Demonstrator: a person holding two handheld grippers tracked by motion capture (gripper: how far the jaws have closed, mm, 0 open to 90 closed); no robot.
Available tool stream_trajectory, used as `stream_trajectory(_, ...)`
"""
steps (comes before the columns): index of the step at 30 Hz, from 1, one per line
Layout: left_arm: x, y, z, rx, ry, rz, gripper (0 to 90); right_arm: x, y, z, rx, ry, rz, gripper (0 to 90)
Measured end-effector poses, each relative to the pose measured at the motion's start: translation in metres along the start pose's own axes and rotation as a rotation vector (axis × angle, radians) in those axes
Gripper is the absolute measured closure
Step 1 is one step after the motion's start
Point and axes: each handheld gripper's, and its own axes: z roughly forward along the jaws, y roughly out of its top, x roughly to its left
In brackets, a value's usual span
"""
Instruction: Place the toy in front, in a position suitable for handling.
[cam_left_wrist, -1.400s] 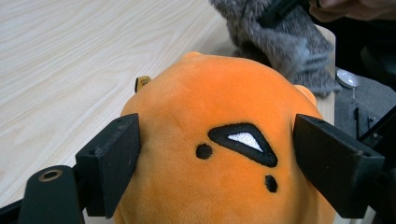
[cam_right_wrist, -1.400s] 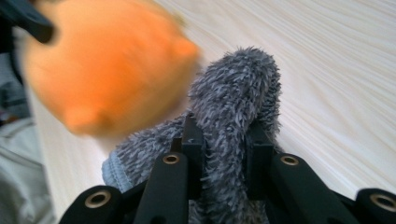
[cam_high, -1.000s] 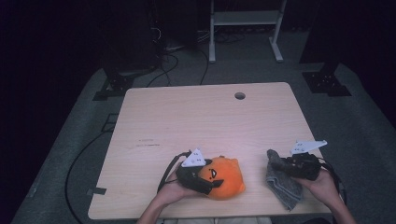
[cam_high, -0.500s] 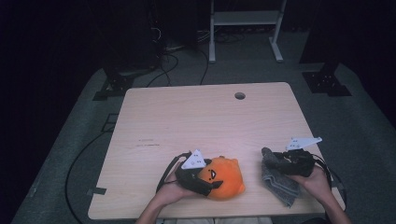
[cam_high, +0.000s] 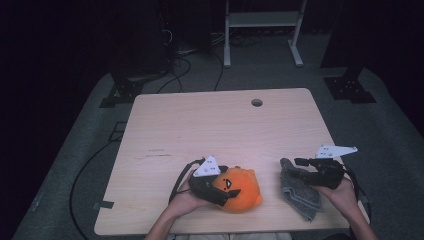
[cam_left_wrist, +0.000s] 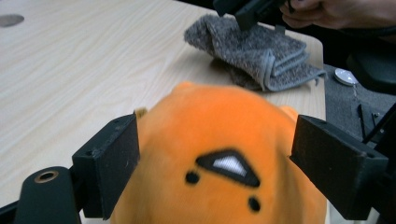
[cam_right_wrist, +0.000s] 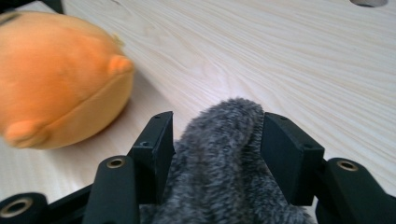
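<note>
An orange plush toy (cam_high: 242, 187) with a dark face mark lies near the table's front edge. My left gripper (cam_high: 229, 182) is shut on it, the black pads (cam_left_wrist: 109, 163) against its sides (cam_left_wrist: 219, 140); the jaws have just been opening slightly with the toy still between them. To the right lies a crumpled grey towel (cam_high: 300, 192). My right gripper (cam_high: 299, 169) is at its left end. Its jaws have just been opening and stand open, a raised towel fold (cam_right_wrist: 219, 177) bulging between them (cam_right_wrist: 219, 123). The plush (cam_right_wrist: 51, 70) sits beyond on the left.
The light wooden table (cam_high: 210, 130) has a round cable hole (cam_high: 257, 102) at its back. The towel (cam_left_wrist: 261, 46) reaches close to the table's right front corner. Dark floor, cables and a white stand frame (cam_high: 260, 20) lie beyond the table.
The right gripper's jaws have spread apart around the towel fold, and it has shifted a little left. The left hand and the plush have stayed put.
</note>
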Motion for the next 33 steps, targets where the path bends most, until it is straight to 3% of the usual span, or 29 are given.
stream_trajectory(5, 0.002, 0.009, 0.005, 0.014, 0.01, 0.019, 14.9, 0.005, 0.002, -0.004, -0.026, 0.009, -0.012, 41.8)
stream_trajectory(9, 0.007, 0.011, 0.015, 0.059, -0.006, -0.006, 14.9, 0.008, 0.004, -0.003, -0.036, 0.022, -0.023, 41.7)
stream_trajectory(11, 0.006, 0.01, 0.02, 0.076, -0.022, -0.01, 14.3, 0.01, 0.004, -0.002, -0.033, 0.026, -0.029, 41.5)
stream_trajectory(12, 0.003, 0.006, 0.025, 0.088, -0.029, 0.01, 14.5, 0.011, 0.004, -0.002, -0.033, 0.035, -0.032, 41.2)
stream_trajectory(16, 0.001, -0.002, 0.03, 0.087, -0.03, 0.005, 18.9, 0.014, 0.005, -0.002, -0.043, 0.05, -0.029, 41.2)
stream_trajectory(18, 0.0, -0.003, 0.029, 0.095, -0.002, 0.026, 27.9, 0.016, 0.006, -0.002, -0.046, 0.054, -0.032, 41.2)
stream_trajectory(20, -0.002, -0.002, 0.027, 0.106, 0.015, 0.051, 42.7, 0.017, 0.006, -0.002, -0.057, 0.064, -0.026, 41.0)
stream_trajectory(22, -0.006, 0.002, 0.024, 0.111, 0.039, 0.063, 45.3, 0.016, 0.007, -0.002, -0.064, 0.074, -0.016, 40.8)
stream_trajectory(27, -0.004, 0.011, 0.021, 0.065, 0.059, 0.048, 47.9, 0.016, 0.008, -0.002, -0.072, 0.079, -0.013, 40.6)
stream_trajectory(33, 0.015, 0.024, 0.022, 0.007, 0.141, 0.017, 47.6, 0.014, 0.007, -0.002, -0.074, 0.077, -0.004, 40.4)
